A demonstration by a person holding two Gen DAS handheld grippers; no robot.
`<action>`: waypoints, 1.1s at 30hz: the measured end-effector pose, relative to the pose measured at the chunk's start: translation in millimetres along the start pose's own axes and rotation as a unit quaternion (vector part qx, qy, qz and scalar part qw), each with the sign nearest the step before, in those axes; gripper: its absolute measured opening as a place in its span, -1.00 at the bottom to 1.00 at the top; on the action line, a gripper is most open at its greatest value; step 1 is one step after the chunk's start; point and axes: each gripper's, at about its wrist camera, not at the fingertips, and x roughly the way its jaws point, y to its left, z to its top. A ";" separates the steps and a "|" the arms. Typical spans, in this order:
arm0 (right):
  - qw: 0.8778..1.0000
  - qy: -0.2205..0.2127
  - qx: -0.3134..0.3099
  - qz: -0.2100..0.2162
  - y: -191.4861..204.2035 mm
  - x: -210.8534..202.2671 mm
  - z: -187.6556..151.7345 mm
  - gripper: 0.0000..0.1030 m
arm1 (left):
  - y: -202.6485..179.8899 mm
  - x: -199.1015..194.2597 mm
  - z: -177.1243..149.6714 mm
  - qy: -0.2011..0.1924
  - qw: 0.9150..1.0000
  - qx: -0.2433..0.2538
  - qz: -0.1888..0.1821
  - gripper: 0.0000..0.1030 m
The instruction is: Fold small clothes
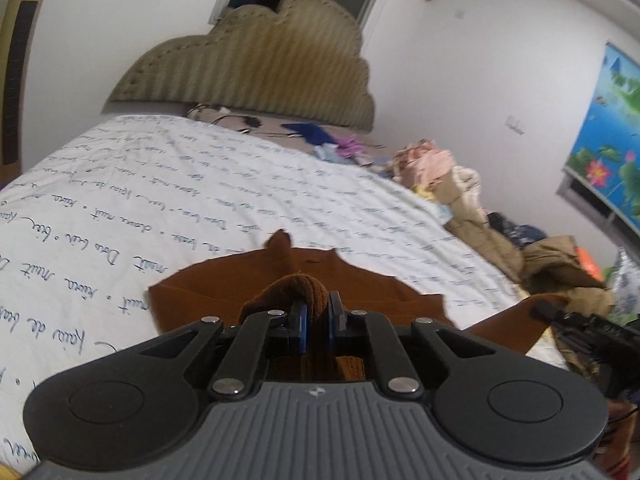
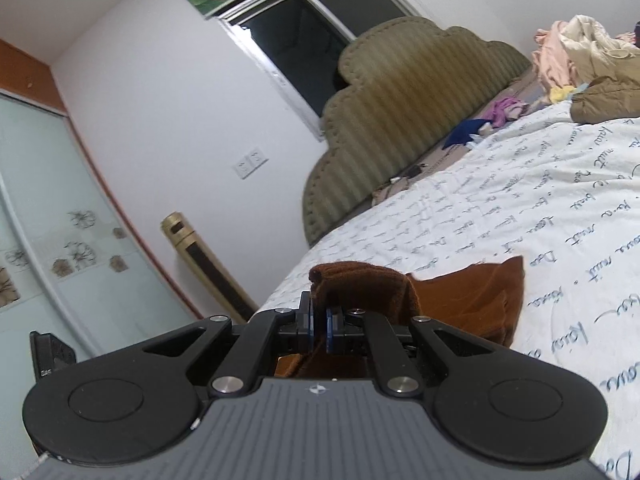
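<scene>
A small brown garment (image 1: 248, 284) is lifted over the white bedsheet with blue script (image 1: 160, 200). My left gripper (image 1: 318, 312) is shut on a bunched ribbed edge of it, and the cloth hangs forward from the blue pads. My right gripper (image 2: 319, 320) is shut on another bunched edge of the same brown garment (image 2: 472, 296), which trails off to the right onto the sheet. In the left wrist view the right gripper (image 1: 544, 310) shows at the right edge, with brown cloth on its tip.
A padded olive headboard (image 1: 256, 60) stands at the far end of the bed. Piled clothes (image 1: 480, 208) line the bed's right side. A gold tower fan (image 2: 208, 268) stands by the wall, and a dark window (image 2: 304, 48) sits behind the headboard.
</scene>
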 end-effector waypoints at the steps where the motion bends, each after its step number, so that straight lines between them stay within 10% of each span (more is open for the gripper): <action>1: 1.000 0.000 -0.001 -0.005 -2.3 5.5 2.4 -0.78 | 1.5 6.8 1.9 0.004 1.000 -0.001 0.006 -0.82; 19: 0.993 0.045 0.013 -0.111 -64.4 123.0 30.8 -0.67 | 19.5 158.8 25.6 0.091 0.986 0.033 0.139 -0.82; 24: 0.973 0.137 -0.115 -0.146 -54.7 152.5 2.1 0.42 | 23.9 161.7 14.7 0.100 0.984 0.032 0.145 -0.82; 32: 0.947 0.209 -0.202 -0.137 -32.6 212.4 -17.5 0.38 | 18.3 159.5 15.6 0.095 0.983 0.040 0.150 -0.82; 33: 0.942 0.219 -0.212 -0.140 -30.7 220.3 -20.4 0.05 | 17.8 159.5 16.0 0.094 0.983 0.041 0.152 -0.82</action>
